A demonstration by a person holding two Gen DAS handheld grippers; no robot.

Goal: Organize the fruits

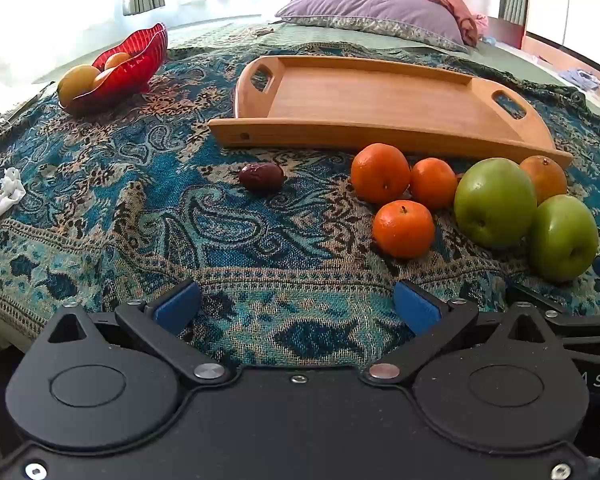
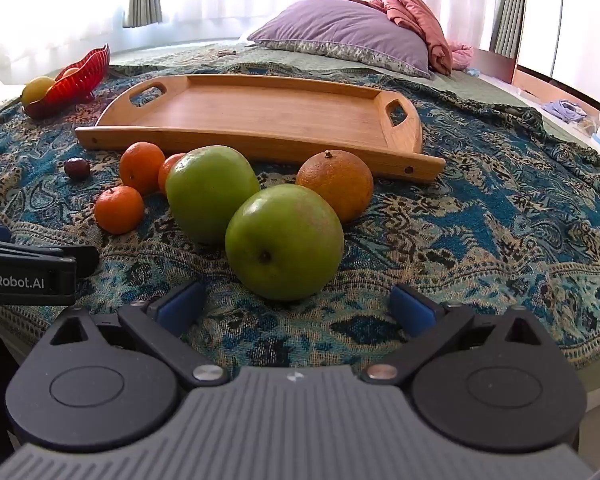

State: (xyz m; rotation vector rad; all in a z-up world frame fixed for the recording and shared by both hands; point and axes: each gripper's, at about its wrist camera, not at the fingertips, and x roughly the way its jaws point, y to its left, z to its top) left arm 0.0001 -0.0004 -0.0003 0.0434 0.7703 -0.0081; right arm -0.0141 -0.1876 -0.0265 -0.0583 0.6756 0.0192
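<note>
fruit: two green apples (image 2: 284, 240), four oranges (image 1: 380, 174), one dark date (image 1: 262, 176), loose on bed's paisley cloth (image 2: 480, 220) just in front of wooden tray (image 2: 260, 112) | tray bare | red bowl (image 1: 132, 64) left of tray, holds yellow fruit | left tongs (image 1: 296, 308) wide, empty | right tongs (image 2: 296, 306) wide, empty, nearest apple just ahead

A rectangular wooden tray (image 1: 372, 100) lay bare on the blue paisley blanket (image 1: 140, 208). Just before it sat four oranges (image 1: 380, 172), two green apples (image 1: 494, 202) and a dark red date (image 1: 261, 176).
</note>
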